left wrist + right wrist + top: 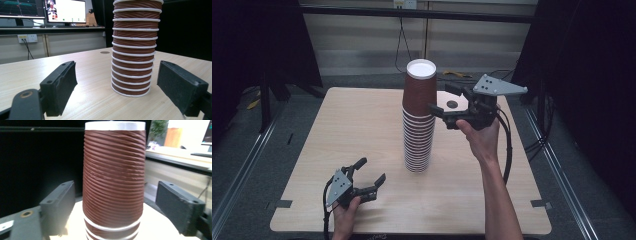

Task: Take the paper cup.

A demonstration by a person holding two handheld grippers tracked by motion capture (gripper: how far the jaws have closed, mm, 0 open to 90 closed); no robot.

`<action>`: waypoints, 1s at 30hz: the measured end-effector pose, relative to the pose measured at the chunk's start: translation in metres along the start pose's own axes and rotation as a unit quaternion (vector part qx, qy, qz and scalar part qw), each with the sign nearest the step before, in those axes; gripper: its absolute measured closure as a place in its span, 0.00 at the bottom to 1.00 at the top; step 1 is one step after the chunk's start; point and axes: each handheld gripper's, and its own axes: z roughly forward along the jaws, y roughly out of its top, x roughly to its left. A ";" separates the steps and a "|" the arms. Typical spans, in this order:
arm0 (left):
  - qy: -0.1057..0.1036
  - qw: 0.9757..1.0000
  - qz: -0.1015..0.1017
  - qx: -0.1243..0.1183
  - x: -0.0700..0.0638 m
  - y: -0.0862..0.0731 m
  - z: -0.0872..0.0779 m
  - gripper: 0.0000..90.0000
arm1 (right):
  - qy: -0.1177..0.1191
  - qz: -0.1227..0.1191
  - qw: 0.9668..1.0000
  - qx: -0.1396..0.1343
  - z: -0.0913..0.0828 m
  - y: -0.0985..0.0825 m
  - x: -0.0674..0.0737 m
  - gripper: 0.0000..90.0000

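Ribbed paper cups (418,120), matt wooden table (357,135)

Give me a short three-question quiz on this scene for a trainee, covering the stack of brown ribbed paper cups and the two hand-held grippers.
1. True or false: the stack of brown ribbed paper cups lies on its side on the pale wooden table.
2. Which gripper has its jaws on either side of the topmost cup? A) left gripper B) right gripper C) both
3. Are the left gripper's jaws open or shut, and do they hold anything?

Key
1. False: the stack stands upright, cups mouth down.
2. B: its jaws flank that cup with a gap on each side.
3. Open, holding nothing; the stack stands farther off on the table.
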 end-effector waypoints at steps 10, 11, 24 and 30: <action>-0.001 1.000 0.000 0.000 0.000 0.000 0.000 0.17 | 0.032 -0.005 0.998 0.048 0.017 0.022 -0.005 0.15; -0.001 1.000 0.000 0.000 0.000 0.000 0.000 0.17 | 0.032 -0.004 0.998 0.052 0.018 0.025 -0.006 0.15; -0.004 1.000 0.000 0.000 0.000 0.000 0.000 0.17 | 0.045 -0.006 0.995 0.093 0.042 0.043 -0.011 0.16; -0.005 1.000 0.000 0.000 0.000 0.000 0.000 0.17 | 0.048 -0.006 0.994 0.100 0.049 0.044 -0.012 0.16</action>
